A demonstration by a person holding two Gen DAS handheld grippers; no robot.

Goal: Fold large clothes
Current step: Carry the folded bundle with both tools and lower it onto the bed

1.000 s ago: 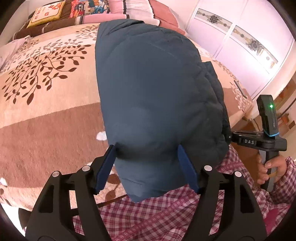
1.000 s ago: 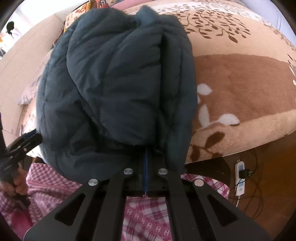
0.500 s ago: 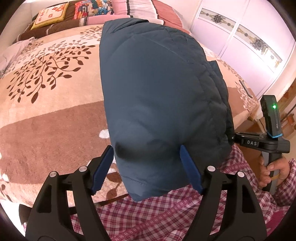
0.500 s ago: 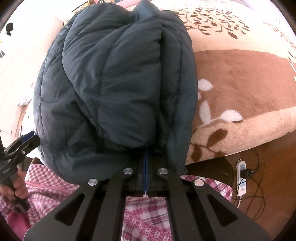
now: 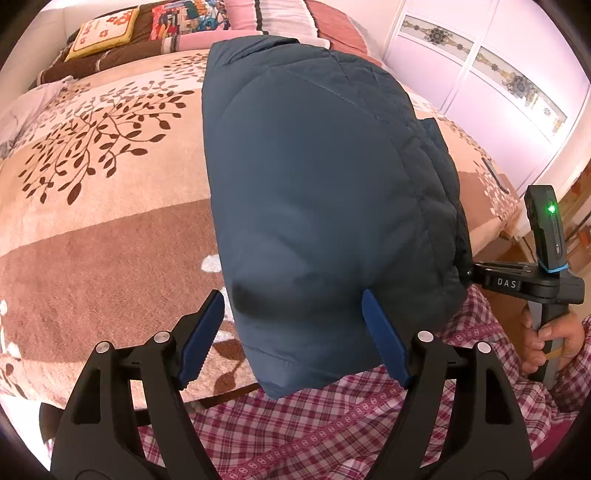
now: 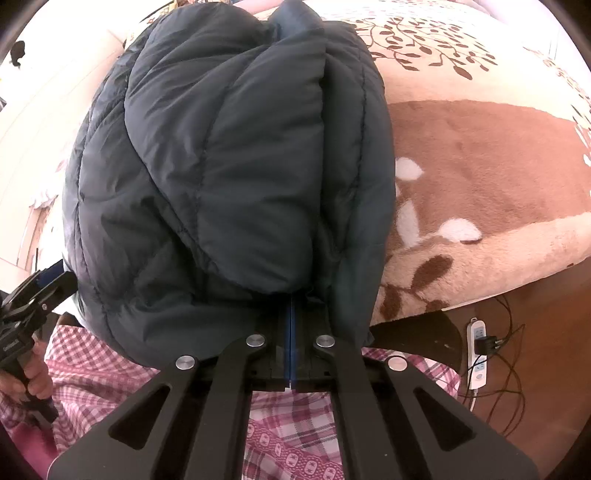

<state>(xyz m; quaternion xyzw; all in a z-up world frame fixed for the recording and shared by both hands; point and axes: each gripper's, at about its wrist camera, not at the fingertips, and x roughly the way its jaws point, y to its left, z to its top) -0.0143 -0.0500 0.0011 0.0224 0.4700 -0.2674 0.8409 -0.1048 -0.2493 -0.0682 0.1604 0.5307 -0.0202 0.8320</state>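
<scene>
A dark blue puffy down jacket [image 5: 317,192], folded into a thick bundle, lies on the bed with its near end hanging over the bed's front edge. My left gripper [image 5: 293,310] is open, its blue pads [image 5: 201,332] on either side of the jacket's near end, not pinching it. My right gripper [image 6: 291,306] is shut on the jacket's [image 6: 229,166] near edge; its fingertips are buried under the fabric. The right gripper also shows at the jacket's right side in the left wrist view [image 5: 517,282].
The bed carries a beige and brown leaf-patterned blanket [image 5: 92,192]. Cushions [image 5: 105,35] lie at its head. A white wardrobe [image 5: 491,74] stands far right. A power strip with cables [image 6: 478,350] lies on the wooden floor. My plaid-clothed body [image 5: 314,432] is below the grippers.
The jacket bundle has shifted slightly away onto the bed, with both grippers following. The left jaws stay open and the right jaws stay shut.
</scene>
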